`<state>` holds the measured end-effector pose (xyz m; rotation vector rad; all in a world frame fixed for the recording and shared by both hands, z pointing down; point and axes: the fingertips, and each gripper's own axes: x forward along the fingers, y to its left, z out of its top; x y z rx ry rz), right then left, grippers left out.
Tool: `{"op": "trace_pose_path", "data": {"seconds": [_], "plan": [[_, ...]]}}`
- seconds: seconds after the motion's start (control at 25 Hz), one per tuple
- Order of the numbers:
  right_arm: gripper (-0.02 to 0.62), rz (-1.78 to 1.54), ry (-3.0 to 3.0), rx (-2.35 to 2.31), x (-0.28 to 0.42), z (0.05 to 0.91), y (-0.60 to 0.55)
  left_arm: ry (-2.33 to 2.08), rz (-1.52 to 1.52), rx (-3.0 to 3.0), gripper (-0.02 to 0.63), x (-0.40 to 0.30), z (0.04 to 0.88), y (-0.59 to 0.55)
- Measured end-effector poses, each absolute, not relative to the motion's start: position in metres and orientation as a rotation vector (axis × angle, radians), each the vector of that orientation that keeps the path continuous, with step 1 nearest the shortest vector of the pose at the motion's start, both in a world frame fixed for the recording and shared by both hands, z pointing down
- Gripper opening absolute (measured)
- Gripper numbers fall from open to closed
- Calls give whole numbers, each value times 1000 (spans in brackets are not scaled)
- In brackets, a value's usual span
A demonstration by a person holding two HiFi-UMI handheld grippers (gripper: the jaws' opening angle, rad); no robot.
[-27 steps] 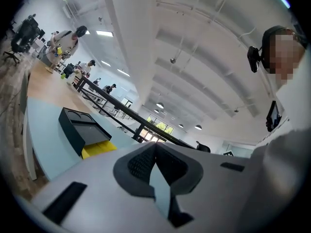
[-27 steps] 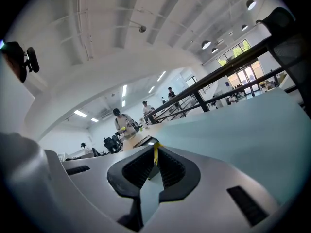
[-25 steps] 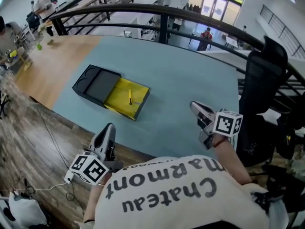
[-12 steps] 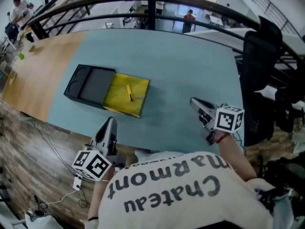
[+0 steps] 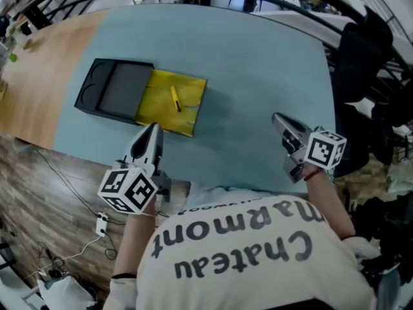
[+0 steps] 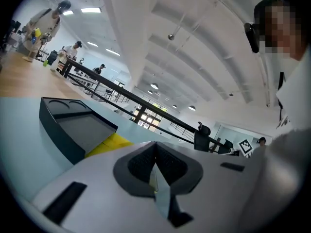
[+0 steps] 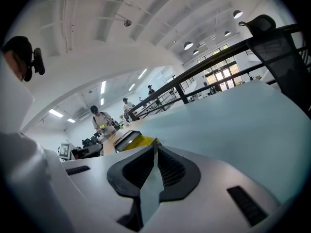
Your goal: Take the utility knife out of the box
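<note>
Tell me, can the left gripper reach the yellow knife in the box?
Probably yes. The utility knife lies uncovered in the open box, and nothing stands between it and the left gripper. Its fingers are shut, so they would need to open first.

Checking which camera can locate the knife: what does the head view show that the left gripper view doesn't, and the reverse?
Only the head view: the yellow utility knife, lying on the pulled-out yellow tray, with the whole tray visible.
Only the left gripper view: the left tongs seen end-on, shut with nothing between them, and the ceiling lights.
Both: the black box, at least an edge of the yellow tray, and the blue table.
</note>
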<state>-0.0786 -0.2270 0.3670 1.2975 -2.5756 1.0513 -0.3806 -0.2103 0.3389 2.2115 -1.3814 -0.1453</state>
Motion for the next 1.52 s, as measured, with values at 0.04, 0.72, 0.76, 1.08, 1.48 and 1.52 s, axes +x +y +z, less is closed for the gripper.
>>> {"op": "trace_pose_path", "data": {"seconds": [0.04,0.72,0.76,1.08,1.48,1.52], "plan": [[48,1039,-2575,1302,-78,367,-230,-1381,-124,2213,3,-378,342,-214],[49,1002,-2503,1249,-66,402,-246,-1360,385,2218,78,-346,384,-282],[49,995,-2500,1246,-64,403,-249,-1364,390,2209,94,-347,385,-289],[49,1076,-2504,1256,-45,428,-282,-1277,690,2071,163,-333,424,-324],[49,1109,-2545,1230,-34,432,-313,-1279,1075,1981,155,-342,468,-354],[48,1108,-2547,1237,-32,433,-315,-1274,1092,1966,155,-343,473,-356]]}}
